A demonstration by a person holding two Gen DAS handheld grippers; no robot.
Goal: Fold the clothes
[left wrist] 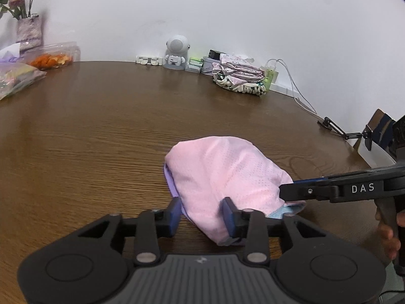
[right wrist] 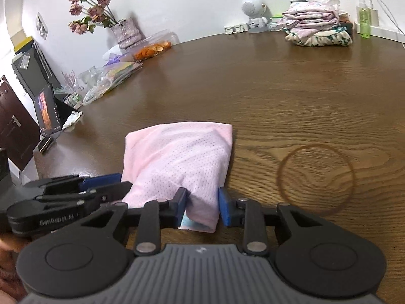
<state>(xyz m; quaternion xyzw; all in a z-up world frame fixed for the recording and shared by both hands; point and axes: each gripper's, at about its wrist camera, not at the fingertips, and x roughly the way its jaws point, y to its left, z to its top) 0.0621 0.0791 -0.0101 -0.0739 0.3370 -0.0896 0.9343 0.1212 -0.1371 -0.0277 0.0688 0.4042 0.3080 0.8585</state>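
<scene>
Both claws sit at the near edge of the pink garment (right wrist: pixel 182 159) on the worktop (right wrist: pixel 278 88). The right claw (right wrist: pixel 202 205) pinches its corner, probably to lift a fold; the left claw (left wrist: pixel 202 210) straddles the cloth, released, pads not pressing. Claw bodies read "DAS" and "GenRobot.AI". Way back, a folded stack (right wrist: pixel 316 25) waits.

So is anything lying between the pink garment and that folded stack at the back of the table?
Nothing visible. Bare tabletop runs from the pink garment to the folded stack. The speaker figure and green bottle flank the stack, not the path.
</scene>
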